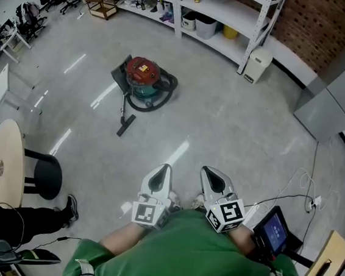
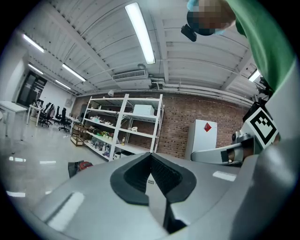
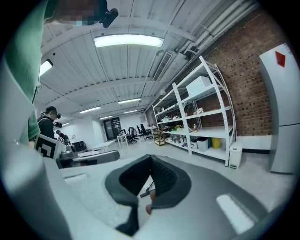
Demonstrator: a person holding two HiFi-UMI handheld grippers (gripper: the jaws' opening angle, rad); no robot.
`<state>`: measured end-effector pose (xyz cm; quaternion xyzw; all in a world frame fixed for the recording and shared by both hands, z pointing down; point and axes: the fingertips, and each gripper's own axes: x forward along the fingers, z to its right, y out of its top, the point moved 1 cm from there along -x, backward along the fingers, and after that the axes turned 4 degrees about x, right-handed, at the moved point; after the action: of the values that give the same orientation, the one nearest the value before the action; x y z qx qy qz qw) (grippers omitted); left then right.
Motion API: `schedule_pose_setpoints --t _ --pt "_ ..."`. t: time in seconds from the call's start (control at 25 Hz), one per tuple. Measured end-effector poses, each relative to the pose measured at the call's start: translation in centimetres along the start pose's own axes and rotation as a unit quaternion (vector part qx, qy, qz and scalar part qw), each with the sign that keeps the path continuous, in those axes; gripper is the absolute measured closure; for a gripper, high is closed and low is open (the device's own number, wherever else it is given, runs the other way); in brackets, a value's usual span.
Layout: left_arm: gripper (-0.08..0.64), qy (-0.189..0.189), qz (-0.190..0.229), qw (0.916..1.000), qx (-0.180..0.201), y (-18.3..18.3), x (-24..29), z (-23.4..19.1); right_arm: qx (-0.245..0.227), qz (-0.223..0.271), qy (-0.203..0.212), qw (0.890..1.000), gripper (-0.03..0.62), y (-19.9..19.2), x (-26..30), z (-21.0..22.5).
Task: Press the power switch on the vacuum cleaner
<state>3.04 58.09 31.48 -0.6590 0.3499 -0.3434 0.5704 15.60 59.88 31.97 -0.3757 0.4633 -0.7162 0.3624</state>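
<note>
Head view: vacuum cleaner (image 1: 143,76) sits on the floor (image 1: 235,128) well ahead, red lid up. Its hose (image 1: 159,97) is looped round its right side and its floor nozzle (image 1: 126,125) lies on the near side. Both the left gripper (image 1: 163,170) and the right gripper (image 1: 209,174) are held close in front of the green shirt, well apart from the machine, so I'd say the whole approach is left to do. The switch is too small to pick out from here. Left gripper view: jaws closed tip to tip, nothing between them. The vacuum cleaner (image 2: 82,165) is a small red blob low left, with shelving (image 2: 124,126) and a white cabinet (image 2: 202,137) behind. Right gripper view: jaws also together, empty. A thin dark thing and a reddish spot show through the slot below the tips; can't tell what. Risks, my read: hose and nozzle lie toward us, so walking straight in could snag them. The canister probably rolls, so a sideways poke may shove it instead of tripping the switch; press straight down. Wrong button is likely unless the lid is read up close. Around: round table (image 1: 3,159) and black stool (image 1: 47,175) left, another person's shoe (image 1: 71,208) near them, tablet (image 1: 273,229) and cables (image 1: 301,194) right. None block the direct line.
</note>
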Motion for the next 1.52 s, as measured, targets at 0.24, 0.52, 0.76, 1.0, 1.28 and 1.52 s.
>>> schedule_pose_setpoints --t 0.24,0.52,0.76,1.0,1.28,1.52 --pt "0.552 0.003 -0.002 1.0 -0.001 -0.2 -0.5 -1.0 0.0 -0.003 0.004 1.0 0.592 -0.5 0.7 -1.1" --pt "0.552 0.007 0.001 1.0 -0.003 -0.1 -0.9 -3.3 -0.008 -0.002 0.013 1.0 0.592 -0.6 2.5 -3.0" --pt "0.552 0.004 0.001 1.0 -0.007 0.1 -1.2 -5.6 -0.01 -0.003 0.009 1.0 0.592 -0.5 4.4 -4.5" --pt "0.552 -0.015 0.01 0.9998 -0.006 0.9 -0.3 -7.1 -0.013 0.009 -0.015 1.0 0.592 0.2 5.9 -4.4" --pt "0.552 -0.045 0.009 0.9989 -0.004 1.1 2.6 -6.0 -0.011 0.022 -0.049 0.998 0.592 1.2 5.6 -1.7" --pt "0.552 -0.061 0.013 0.998 -0.002 0.4 4.4 -4.8 -0.008 0.033 -0.067 0.997 0.592 1.2 5.2 0.4"
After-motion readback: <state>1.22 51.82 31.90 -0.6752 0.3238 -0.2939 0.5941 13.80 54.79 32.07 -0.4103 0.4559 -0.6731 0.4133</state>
